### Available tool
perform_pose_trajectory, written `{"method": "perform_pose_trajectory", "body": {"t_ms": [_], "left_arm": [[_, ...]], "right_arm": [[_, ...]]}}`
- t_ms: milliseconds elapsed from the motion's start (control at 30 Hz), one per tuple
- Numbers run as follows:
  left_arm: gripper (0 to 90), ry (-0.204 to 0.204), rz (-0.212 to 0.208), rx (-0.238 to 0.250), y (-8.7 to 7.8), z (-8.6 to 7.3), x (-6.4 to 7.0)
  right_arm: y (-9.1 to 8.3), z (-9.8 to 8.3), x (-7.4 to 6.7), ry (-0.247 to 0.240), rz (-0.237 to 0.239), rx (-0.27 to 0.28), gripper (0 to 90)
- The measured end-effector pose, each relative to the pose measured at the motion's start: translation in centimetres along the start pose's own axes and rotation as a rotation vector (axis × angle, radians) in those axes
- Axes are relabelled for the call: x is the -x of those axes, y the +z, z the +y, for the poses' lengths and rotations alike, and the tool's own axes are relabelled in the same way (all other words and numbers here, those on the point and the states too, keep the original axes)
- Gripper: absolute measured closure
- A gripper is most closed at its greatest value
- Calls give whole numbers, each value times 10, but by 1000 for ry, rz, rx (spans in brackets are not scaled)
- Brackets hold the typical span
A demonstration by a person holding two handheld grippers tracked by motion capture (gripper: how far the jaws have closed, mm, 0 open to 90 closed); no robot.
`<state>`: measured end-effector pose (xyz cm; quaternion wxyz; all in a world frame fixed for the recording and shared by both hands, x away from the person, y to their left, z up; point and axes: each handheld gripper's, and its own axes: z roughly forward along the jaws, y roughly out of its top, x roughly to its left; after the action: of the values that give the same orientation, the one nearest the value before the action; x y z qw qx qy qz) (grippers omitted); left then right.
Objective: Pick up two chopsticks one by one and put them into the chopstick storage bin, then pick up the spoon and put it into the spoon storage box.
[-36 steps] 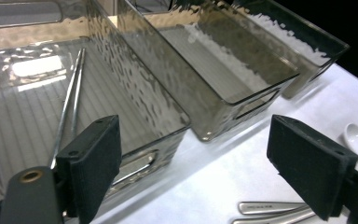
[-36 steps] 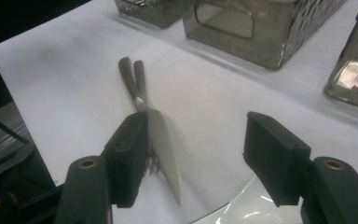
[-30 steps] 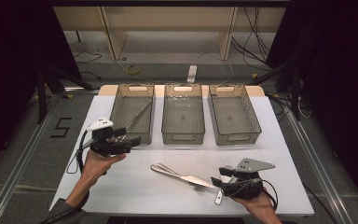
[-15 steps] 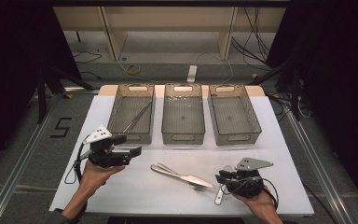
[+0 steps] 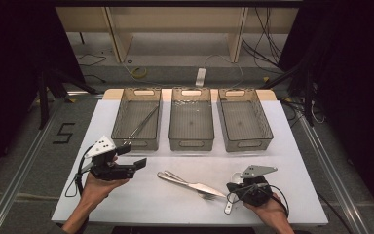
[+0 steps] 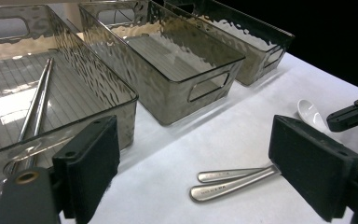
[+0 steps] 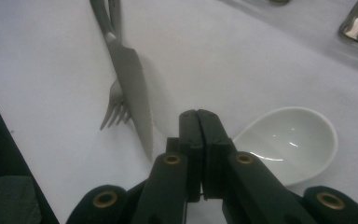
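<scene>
Three bins (image 5: 192,124) sit in a row at the far side of the table (image 5: 292,161); we use the knife (image 7: 133,84) as landmark. Right gripper (image 7: 199,122): jaws have just been closing and now meet pad to pad, with nothing seen between them (spoon handle hidden). Its tips lie just beside the knife tip, with the white spoon (image 7: 291,140) on the other side. Fork (image 7: 114,109) touches the knife. Left gripper (image 6: 193,175): jaws wide apart, empty, near the knife's handle end.
</scene>
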<state>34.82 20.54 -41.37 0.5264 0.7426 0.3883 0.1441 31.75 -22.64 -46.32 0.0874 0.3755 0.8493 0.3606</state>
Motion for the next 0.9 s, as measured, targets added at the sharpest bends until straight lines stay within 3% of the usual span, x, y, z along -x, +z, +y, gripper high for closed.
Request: {"method": "perform_pose_trajectory", "body": {"t_ms": [333, 900], "left_arm": [[159, 9, 3, -12, 0, -1, 0], [159, 36, 3, -23, 1, -2, 4]], "right_arm": [[12, -1, -2, -20, 18, -87, 900], [14, -4, -9, -49, 48, -176, 900]]}}
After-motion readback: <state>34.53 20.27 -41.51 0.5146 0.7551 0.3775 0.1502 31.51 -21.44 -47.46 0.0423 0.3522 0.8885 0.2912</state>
